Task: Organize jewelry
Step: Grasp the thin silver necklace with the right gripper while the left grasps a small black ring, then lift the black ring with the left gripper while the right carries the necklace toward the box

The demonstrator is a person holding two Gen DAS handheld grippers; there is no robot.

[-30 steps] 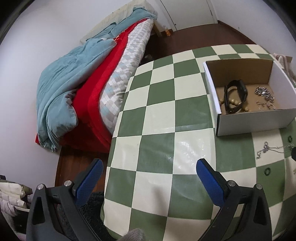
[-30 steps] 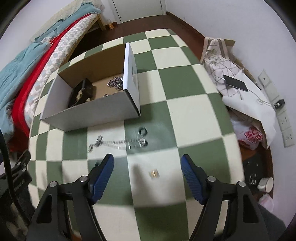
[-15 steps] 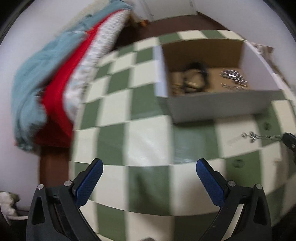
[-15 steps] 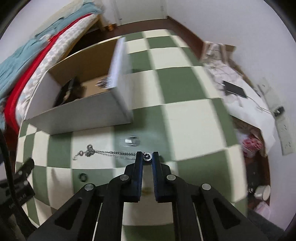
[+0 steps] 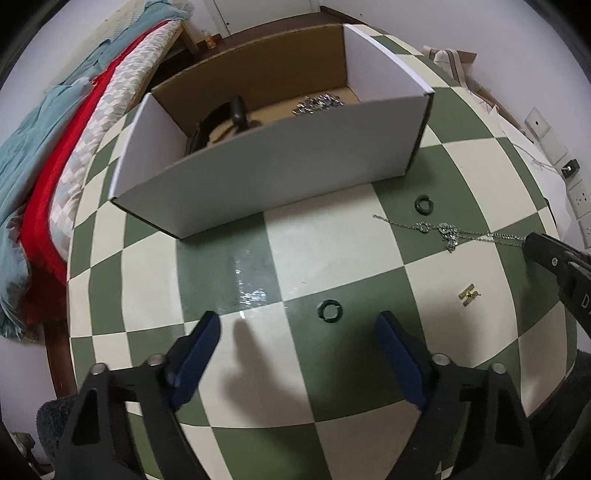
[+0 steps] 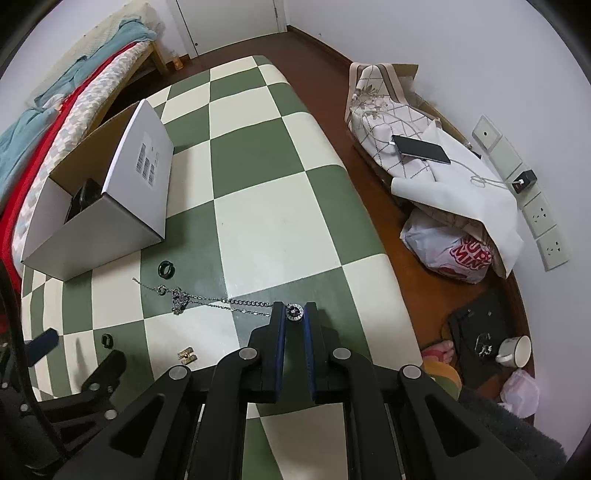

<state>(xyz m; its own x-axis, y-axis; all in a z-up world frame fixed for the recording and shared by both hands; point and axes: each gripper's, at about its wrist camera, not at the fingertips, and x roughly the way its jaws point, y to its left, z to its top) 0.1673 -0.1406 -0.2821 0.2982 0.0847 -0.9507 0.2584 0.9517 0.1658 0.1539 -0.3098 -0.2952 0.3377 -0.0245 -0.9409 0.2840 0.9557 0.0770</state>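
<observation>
A watch and chains are already stowed in the white cardboard box (image 5: 273,162); the silver chain necklace (image 6: 221,301) is pinched by the right gripper (image 6: 294,314), while two dark green rings (image 5: 330,309) and a gold clasp (image 5: 468,294) are left beneath the left gripper (image 5: 295,332), its jaws wide but narrowing on nothing.

a table under a green-and-cream checked cloth (image 6: 258,177) fills the room's middle. left of the table stands a bed (image 5: 55,147) with teal and red bedding. beyond the table, a white door (image 6: 225,22) meets dark wooden floor (image 6: 321,48). right of the table, wall sockets (image 6: 546,225) dot the white wall.
</observation>
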